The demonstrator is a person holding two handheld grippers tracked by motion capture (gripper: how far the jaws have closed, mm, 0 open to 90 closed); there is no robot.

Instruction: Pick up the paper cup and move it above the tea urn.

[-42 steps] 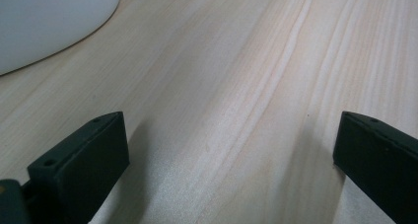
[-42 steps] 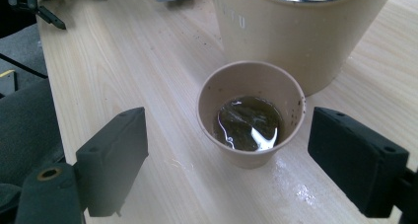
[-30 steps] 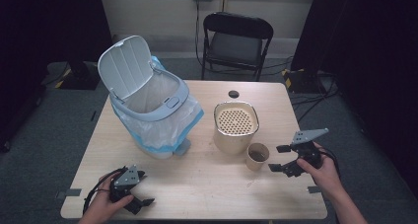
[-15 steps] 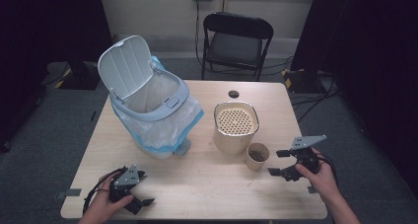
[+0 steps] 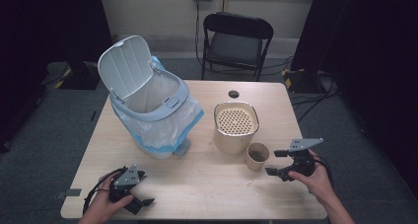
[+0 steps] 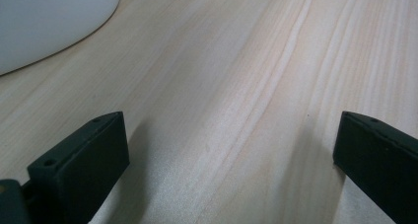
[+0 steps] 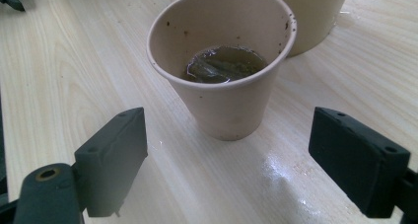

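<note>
A small paper cup (image 5: 258,156) with dark liquid and wet leaves in it stands near the table's right front. Just right of it, low over the table, my right gripper (image 5: 274,162) is open and points at the cup. In the right gripper view the cup (image 7: 224,61) stands upright a little beyond the gripper (image 7: 229,160), apart from both jaws. A beige pot (image 5: 235,127) with a perforated lid stands right behind the cup. My left gripper (image 5: 144,188) rests open at the front left, with nothing but bare wood between its jaws in the left gripper view (image 6: 226,160).
A grey bin (image 5: 150,105) with a raised lid and a plastic liner stands at the table's left; its base (image 6: 44,21) is in the corner of the left gripper view. A small black cap (image 5: 233,93) lies near the far edge. A wet patch (image 7: 276,169) lies in front of the cup. A black chair (image 5: 236,36) stands behind the table.
My right gripper has sunk toward the table beside the cup, jaws still apart. The left gripper and everything on the table have kept still.
</note>
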